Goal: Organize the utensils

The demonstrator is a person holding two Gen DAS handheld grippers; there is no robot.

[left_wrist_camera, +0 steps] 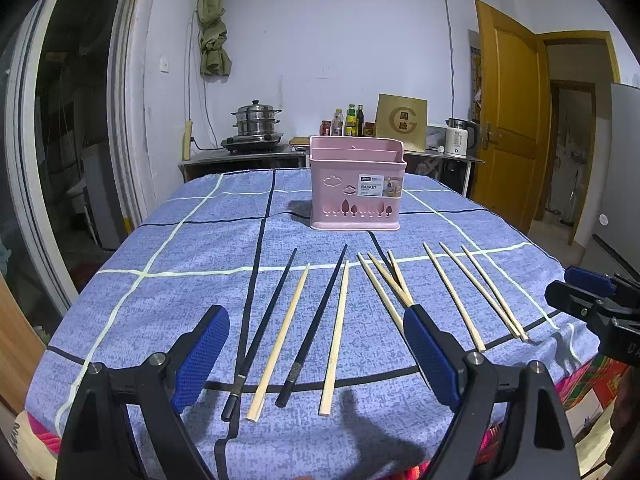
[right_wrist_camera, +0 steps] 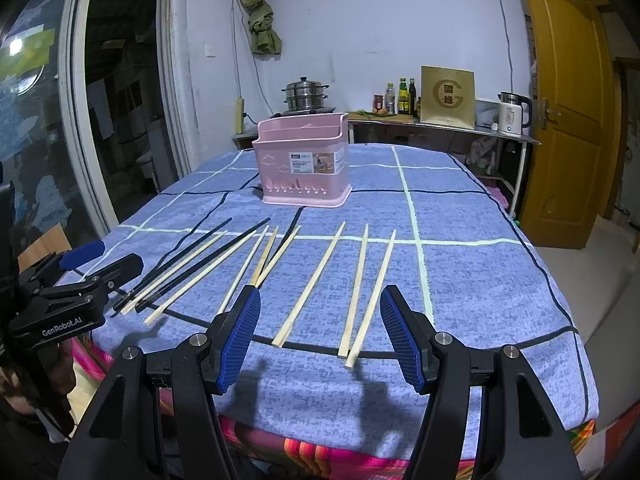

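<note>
Both grippers hang above the near edge of the table with their blue-padded jaws spread wide and nothing between them. In the left wrist view, the left gripper [left_wrist_camera: 316, 320] fills the lower part of the frame, its left pad [left_wrist_camera: 202, 360] at lower left. Between the two pads, on the blue checked tablecloth [left_wrist_camera: 160, 240], lie two black chopsticks [left_wrist_camera: 264, 336] alternating with two pale wooden ones [left_wrist_camera: 280, 344], all running from the lower centre up toward the middle of the frame. Right of them, three wooden chopsticks [left_wrist_camera: 380, 284] cross each other in a loose bunch, partly hidden behind the right pad. Further right, three more wooden chopsticks [left_wrist_camera: 456, 300] lie side by side. At the right edge of that frame the right gripper [left_wrist_camera: 588, 292] shows from the side.

A pink utensil basket [left_wrist_camera: 356, 188] stands upright beyond the chopsticks, in the centre of the frame, well apart from them.

In the right wrist view, the left gripper [right_wrist_camera: 100, 258] sits at the left edge, the basket [right_wrist_camera: 304, 164] at upper centre-left, and the right gripper [right_wrist_camera: 320, 332] at the bottom, hanging above the three rightmost wooden chopsticks [right_wrist_camera: 360, 292], whose near ends lie between its pads.
</note>
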